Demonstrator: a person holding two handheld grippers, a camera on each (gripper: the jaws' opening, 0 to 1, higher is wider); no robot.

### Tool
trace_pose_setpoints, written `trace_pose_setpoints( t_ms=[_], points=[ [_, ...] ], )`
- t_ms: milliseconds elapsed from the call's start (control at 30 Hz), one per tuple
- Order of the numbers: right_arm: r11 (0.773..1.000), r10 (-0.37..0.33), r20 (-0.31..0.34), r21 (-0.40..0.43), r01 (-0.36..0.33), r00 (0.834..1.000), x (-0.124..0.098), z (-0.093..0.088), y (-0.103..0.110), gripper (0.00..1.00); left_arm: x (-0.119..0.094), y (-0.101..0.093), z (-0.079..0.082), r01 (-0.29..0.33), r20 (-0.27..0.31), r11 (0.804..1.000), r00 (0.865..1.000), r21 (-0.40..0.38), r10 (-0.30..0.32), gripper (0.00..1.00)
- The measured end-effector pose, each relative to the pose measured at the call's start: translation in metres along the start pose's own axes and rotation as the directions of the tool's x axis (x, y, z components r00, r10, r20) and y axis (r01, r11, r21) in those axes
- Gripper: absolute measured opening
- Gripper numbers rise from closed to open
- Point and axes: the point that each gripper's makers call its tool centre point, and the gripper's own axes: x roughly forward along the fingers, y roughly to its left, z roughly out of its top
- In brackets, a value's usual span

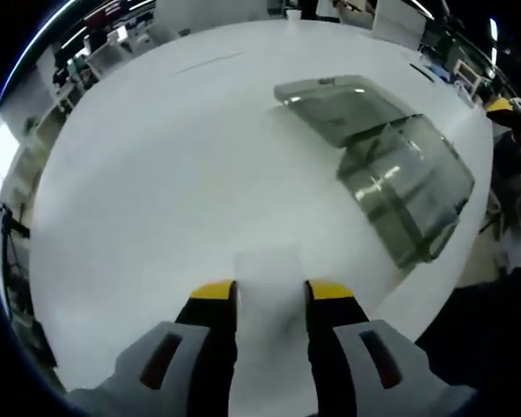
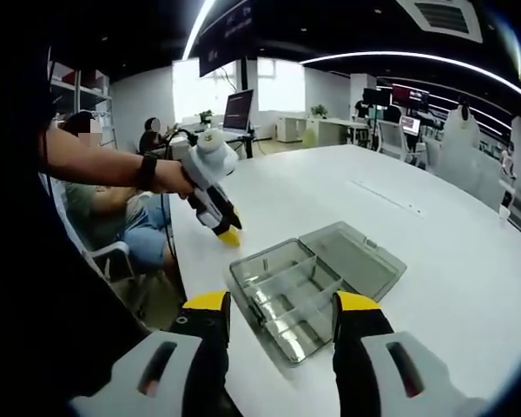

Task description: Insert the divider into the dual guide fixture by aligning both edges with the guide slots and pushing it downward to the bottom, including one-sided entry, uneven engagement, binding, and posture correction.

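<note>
Lying open at the upper right of the left gripper view (image 1: 391, 165) and at the lower centre of the right gripper view: the clear compartment box (image 2: 313, 282), lid flat beside it on the white table (image 1: 156, 200). Hovering over bare tabletop with jaws released and holding nothing: left gripper (image 1: 269, 291) and right gripper (image 2: 282, 304). Stretching behind in the right gripper view: an office with desks, monitors (image 2: 238, 109), ceiling light strips and a seated person (image 2: 122, 217).

Open office: white table (image 2: 469, 261), monitors (image 2: 237, 110), ceiling light strips (image 2: 417, 59) (bright).
</note>
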Motion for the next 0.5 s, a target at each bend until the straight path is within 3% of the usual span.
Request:
trace_pose_setpoints(
  t_ms=[333,500],
  points=[
    [1.0,0.009,0.004,-0.004,-0.009,1.0,0.003,0.003,0.003,0.44,-0.012,-0.009,0.015,0.01,0.093,1.0,0.996,0.013,-0.012,0.28],
    [1.0,0.015,0.009,-0.006,-0.015,1.0,0.005,0.007,0.004,0.44,-0.018,-0.017,0.023,0.044,0.153,0.999,0.987,-0.007,-0.043,0.28]
  ],
)
